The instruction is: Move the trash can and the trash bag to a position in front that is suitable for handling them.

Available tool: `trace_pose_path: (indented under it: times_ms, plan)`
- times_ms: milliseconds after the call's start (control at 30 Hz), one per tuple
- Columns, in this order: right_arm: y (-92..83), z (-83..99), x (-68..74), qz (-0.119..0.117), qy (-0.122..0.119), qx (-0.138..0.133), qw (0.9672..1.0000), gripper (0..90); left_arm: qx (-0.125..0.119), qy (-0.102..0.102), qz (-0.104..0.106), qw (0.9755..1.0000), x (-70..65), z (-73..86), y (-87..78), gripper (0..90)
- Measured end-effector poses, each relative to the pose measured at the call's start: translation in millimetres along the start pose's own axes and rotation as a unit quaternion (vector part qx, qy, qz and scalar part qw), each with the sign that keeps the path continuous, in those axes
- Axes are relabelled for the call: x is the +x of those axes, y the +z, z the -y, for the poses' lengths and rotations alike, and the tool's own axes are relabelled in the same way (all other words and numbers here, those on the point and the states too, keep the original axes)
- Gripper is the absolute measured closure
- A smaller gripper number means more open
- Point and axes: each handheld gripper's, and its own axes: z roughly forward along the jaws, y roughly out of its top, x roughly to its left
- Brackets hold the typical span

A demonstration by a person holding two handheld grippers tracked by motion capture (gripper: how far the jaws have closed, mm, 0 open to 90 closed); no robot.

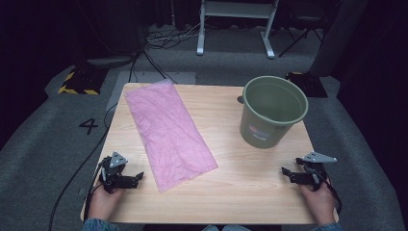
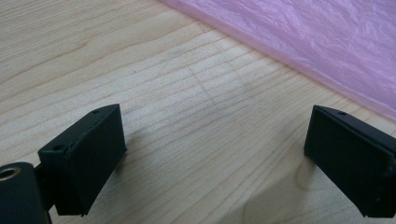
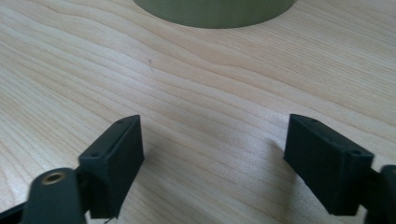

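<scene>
A flat pink plastic bag (image 1: 168,132) lies slantwise across the left half of the wooden table (image 1: 240,187); its edge (image 2: 327,51) crosses the top right of the left gripper view. A green bucket (image 1: 272,111) stands upright at the right rear; its base (image 3: 215,11) shows at the top of the right gripper view. My left gripper (image 1: 139,177) rests near the front left corner, open, jaws wide apart (image 2: 215,163) over bare wood just short of the bag. My right gripper (image 1: 285,172) sits at the front right, open (image 3: 212,168), with nothing between its jaws, in front of the bucket.
Bare wood lies between the bag and the bucket and along the front edge. Around the table is grey carpet with cables (image 1: 159,38), a white frame's legs (image 1: 235,29) at the back and a yellow-black striped block (image 1: 79,82) at the left.
</scene>
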Motion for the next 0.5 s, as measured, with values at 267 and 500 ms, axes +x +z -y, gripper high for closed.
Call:
trace_pose_path:
  times_ms: [267,500]
  plan:
    - [-6.4,-4.9,4.5,0.003,0.003,0.019,0.9998,45.3,0.001,-0.008,-0.003,1.0,1.5,-2.9,-4.1,17.0]
    - [-17.5,-9.6,1.8,0.011,0.005,-0.004,0.9999,46.2,-0.018,-0.012,-0.009,0.9997,3.3,-5.7,-10.7,21.1]
